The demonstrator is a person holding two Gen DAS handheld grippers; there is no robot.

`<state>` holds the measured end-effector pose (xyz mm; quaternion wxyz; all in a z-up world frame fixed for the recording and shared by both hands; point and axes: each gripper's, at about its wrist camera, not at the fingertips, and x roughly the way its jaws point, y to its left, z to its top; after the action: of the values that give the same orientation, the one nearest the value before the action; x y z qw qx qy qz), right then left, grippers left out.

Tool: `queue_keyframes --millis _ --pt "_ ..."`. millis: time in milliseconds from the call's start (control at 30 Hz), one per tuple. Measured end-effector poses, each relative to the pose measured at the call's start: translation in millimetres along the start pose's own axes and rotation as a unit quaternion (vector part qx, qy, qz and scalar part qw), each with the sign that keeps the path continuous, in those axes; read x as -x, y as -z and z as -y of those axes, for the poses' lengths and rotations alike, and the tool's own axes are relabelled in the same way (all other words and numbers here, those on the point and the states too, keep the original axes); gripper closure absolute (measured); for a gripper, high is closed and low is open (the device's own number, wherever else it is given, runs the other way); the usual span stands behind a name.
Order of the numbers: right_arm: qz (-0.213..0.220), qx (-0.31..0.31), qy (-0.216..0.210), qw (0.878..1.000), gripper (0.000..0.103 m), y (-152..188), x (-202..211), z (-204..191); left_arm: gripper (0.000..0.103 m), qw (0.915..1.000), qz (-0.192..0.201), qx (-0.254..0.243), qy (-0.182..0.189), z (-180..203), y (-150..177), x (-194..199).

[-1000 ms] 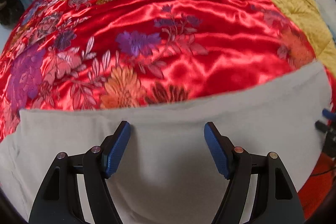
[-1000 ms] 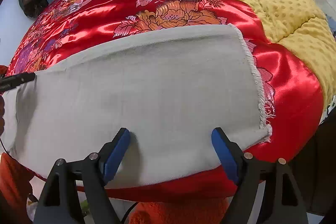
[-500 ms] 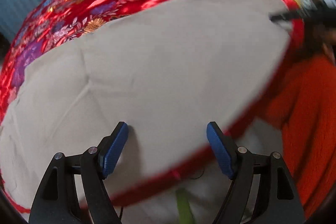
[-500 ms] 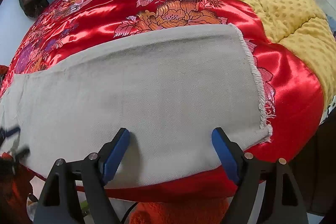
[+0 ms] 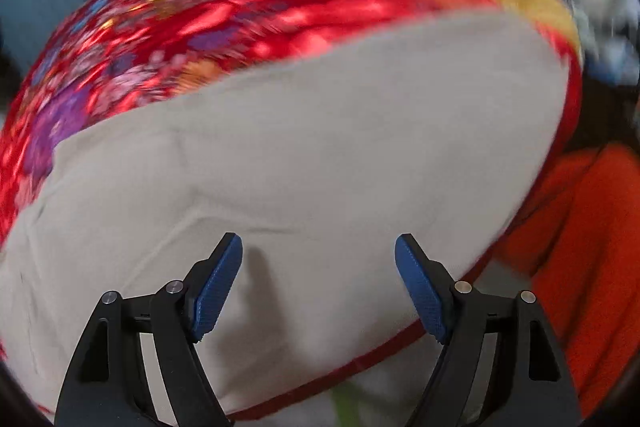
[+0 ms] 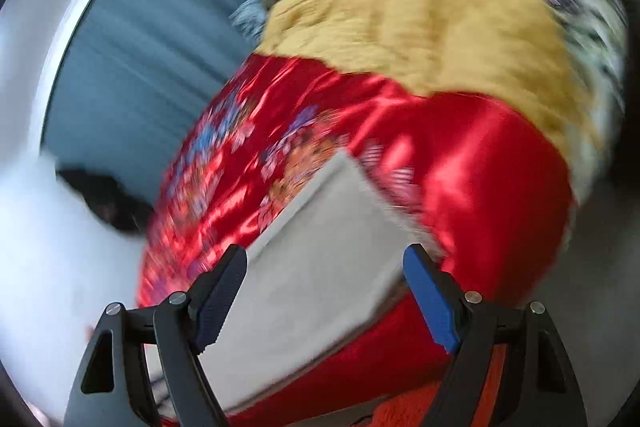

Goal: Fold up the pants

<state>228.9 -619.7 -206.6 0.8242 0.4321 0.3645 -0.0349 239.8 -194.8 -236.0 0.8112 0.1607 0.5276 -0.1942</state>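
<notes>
Grey pants (image 5: 304, 163) flat on red bed cover (image 5: 224, 27) | left tool (image 5: 318, 287) wide open, holding nothing | right tool (image 6: 324, 297) wide open, holding nothing

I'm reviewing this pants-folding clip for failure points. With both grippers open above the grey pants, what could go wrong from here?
1. The pants lie on a glossy red satin quilt; a pinch may drag the slick satin along or let the pants slide.
2. The pants' near edge sits close to the quilt's front edge, so a pull could tip them off.
3. The right gripper view is blurred; a hurried grab may miss the frayed hem.
</notes>
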Motion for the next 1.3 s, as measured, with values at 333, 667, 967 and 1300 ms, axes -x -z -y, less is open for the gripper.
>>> queue_keyframes --millis 333,667,967,1300 --pt "-0.102 -0.09 -0.036 0.99 0.023 3 -48 29 0.02 0.9999 0.002 0.007 -0.008 -2 8 -6" --pt "-0.084 -0.033 -0.003 0.996 0.097 -1 -66 7 0.019 0.9998 0.003 0.002 -0.018 8 18 -6" --pt "-0.067 0.145 -0.133 0.978 0.097 0 -3 -179 0.023 0.9909 0.039 0.128 0.015 -77 32 71" --pt "-0.202 0.314 -0.299 0.878 0.097 144 -56 -418 0.022 0.9322 0.092 0.344 -0.067 -224 139 141"
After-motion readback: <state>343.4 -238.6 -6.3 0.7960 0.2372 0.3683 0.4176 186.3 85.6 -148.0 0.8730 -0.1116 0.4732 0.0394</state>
